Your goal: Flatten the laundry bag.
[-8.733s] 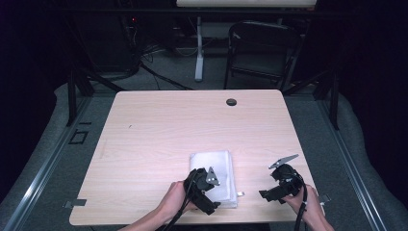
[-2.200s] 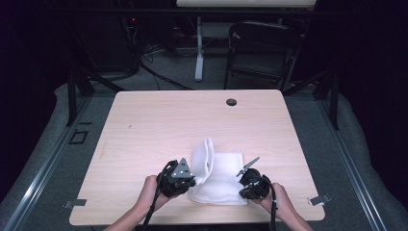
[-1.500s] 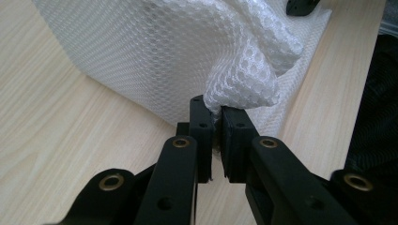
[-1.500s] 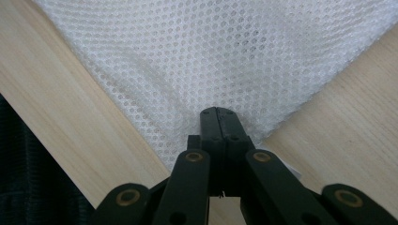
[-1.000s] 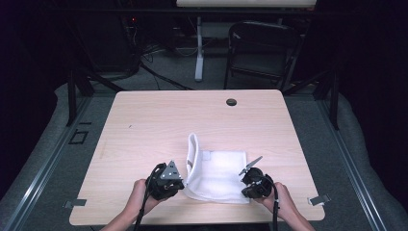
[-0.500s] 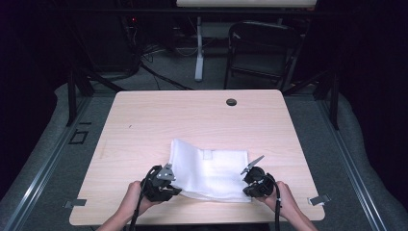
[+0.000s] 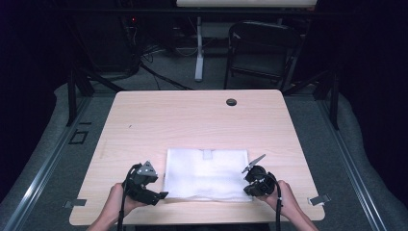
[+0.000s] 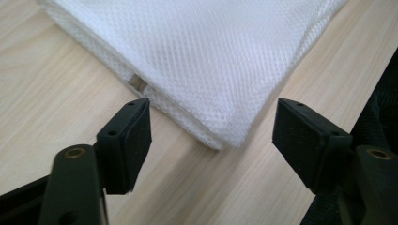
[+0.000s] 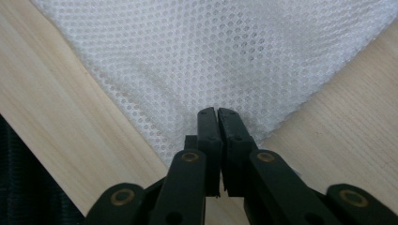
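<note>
A white mesh cloth [image 7: 207,173] lies flat as a rectangle on the wooden table [image 7: 192,120], near the front edge. My left gripper [image 7: 161,195] sits at the cloth's front left corner. In the left gripper view its jaws [image 8: 213,126] have just been opening and stand wide apart, with the cloth [image 8: 202,61] corner lying loose between them, untouched by the pads. My right gripper [image 7: 247,187] is at the front right corner. In the right gripper view it [image 9: 217,115] is shut on the corner of the cloth [image 9: 211,56].
A dark round grommet [image 7: 231,102] sits in the table's far side. A small tab [image 7: 207,154] shows on the cloth's far edge. Metal clips [image 7: 320,198] stick out at the table's front corners. A folding chair [image 7: 262,48] stands behind the table.
The left gripper moved left and drew the raised flap of cloth out flat. Its jaws then opened and let the corner go. The right gripper stayed put, shut on its corner.
</note>
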### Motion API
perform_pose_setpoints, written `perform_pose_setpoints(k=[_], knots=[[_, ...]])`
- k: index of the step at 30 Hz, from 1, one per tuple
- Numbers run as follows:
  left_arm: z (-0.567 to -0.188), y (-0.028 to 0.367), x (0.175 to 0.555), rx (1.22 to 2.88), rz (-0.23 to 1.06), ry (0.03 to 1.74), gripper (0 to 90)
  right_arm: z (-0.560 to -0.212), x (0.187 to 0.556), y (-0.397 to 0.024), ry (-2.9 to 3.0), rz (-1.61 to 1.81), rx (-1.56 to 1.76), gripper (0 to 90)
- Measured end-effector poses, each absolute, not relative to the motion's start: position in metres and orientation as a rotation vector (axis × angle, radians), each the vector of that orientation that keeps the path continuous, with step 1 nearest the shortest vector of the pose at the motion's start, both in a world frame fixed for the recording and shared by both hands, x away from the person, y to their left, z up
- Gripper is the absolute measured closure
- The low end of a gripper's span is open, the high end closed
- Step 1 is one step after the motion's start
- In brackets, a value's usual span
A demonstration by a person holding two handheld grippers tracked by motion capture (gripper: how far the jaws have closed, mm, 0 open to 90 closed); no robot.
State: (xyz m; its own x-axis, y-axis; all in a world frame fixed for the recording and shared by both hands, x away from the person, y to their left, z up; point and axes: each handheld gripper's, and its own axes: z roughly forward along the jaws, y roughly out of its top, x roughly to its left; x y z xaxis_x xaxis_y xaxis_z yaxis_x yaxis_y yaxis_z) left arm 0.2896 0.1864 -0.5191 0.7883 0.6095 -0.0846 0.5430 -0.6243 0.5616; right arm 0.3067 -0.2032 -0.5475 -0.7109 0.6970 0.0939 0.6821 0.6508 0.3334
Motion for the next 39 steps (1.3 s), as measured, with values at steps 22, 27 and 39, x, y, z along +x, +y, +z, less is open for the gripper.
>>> perform_pose_setpoints(k=[22,27,39], knots=[[-0.535,0.084,0.303,2.479,0.13,0.549,18.0,-0.528,0.303,-0.221,2.732,0.695,1.239,9.3],[-0.54,0.073,0.305,2.496,0.095,0.512,21.5,-0.528,0.304,-0.221,2.717,0.702,1.219,10.0],[-0.554,0.056,0.304,2.569,0.064,0.419,59.3,-0.53,0.304,-0.22,2.741,0.704,1.216,14.8]])
